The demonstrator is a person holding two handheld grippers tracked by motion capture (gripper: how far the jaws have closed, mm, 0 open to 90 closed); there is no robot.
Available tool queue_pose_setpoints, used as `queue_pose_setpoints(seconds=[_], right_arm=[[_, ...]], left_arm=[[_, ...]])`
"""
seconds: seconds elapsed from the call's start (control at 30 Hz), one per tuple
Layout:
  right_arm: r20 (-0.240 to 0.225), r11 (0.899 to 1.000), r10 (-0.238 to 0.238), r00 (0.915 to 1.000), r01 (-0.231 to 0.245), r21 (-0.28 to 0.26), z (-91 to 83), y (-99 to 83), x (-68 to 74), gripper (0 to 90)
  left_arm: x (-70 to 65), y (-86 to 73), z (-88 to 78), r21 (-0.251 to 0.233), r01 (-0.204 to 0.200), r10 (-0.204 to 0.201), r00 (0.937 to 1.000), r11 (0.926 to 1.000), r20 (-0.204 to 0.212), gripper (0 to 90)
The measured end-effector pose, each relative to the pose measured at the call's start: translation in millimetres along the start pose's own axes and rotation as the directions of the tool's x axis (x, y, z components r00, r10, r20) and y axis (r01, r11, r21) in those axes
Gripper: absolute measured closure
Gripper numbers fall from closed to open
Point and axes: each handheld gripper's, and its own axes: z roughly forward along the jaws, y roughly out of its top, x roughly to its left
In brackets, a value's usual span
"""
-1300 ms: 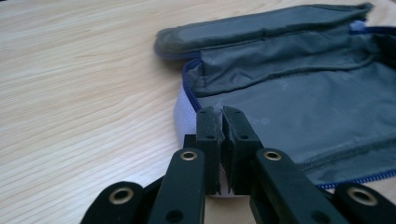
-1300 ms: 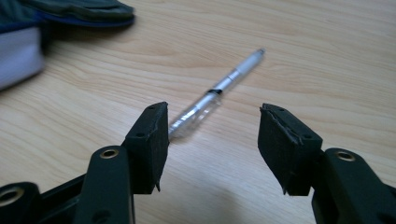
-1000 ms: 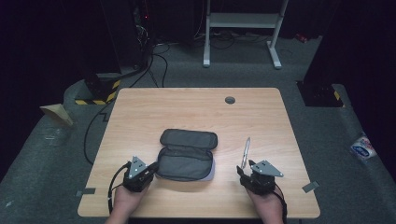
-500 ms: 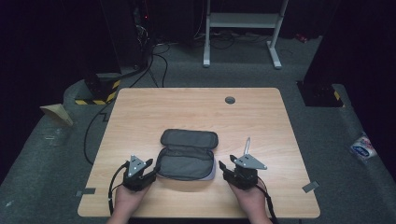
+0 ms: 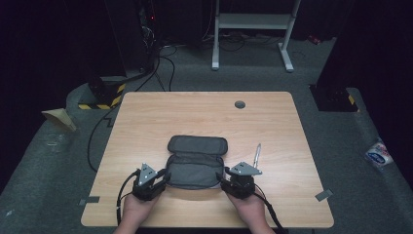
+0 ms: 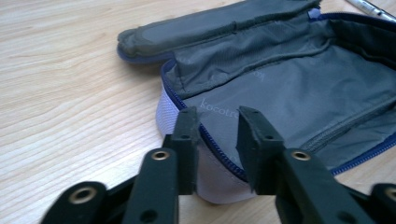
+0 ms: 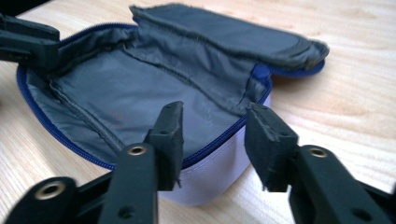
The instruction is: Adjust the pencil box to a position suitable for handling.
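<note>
Open-jawed left hand-held gripper [image 6: 212, 126] and right one [image 7: 217, 121] straddle unzipped pouch [image 5: 197, 163] rim.

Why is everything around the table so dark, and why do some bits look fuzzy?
High view: light falls on the wooden table, while the room behind stays nearly black. Left gripper view: the pencil case lining is fairly sharp, with the pen softer at the top corner. Right gripper view: the case's far flap looks smeared and the near black jaws soft.
</note>
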Motion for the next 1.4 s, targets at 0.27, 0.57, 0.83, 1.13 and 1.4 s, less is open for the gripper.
queue_pose_setpoints(seconds=[0.27,0.57,0.83,1.13,1.4], right_arm=[[0.021,0.999,0.031,0.9993,-0.032,0.032,-1.8,-5.6,-12.3,71.4],[0.072,0.999,0.04,0.9966,-0.041,0.014,-11.9,-10.3,-27.3,74.6],[0.1,0.999,0.035,0.9943,-0.036,0.009,-16.6,-14.0,-33.9,75.0],[0.116,0.999,0.04,0.9924,-0.041,0.006,-18.4,-15.0,-35.2,75.5],[0.127,0.999,0.034,0.9913,-0.035,0.003,-18.5,-15.3,-38.6,75.6]], left_arm=[[-13.5,2.8,5.9,-0.001,-0.038,0.038,0.9988,0.9993,0.031,72.3],[-33.3,10.1,18.2,-0.017,-0.079,0.08,0.9956,0.9967,0.049,74.2],[-40.6,13.3,24.1,-0.028,-0.085,0.087,0.9948,0.996,0.054,76.4],[-38.5,14.6,26.9,-0.043,-0.082,0.084,0.9952,0.9957,0.048,77.0],[-39.9,15.3,31.4,-0.048,-0.08,0.082,0.9955,0.9956,0.047,77.0]])
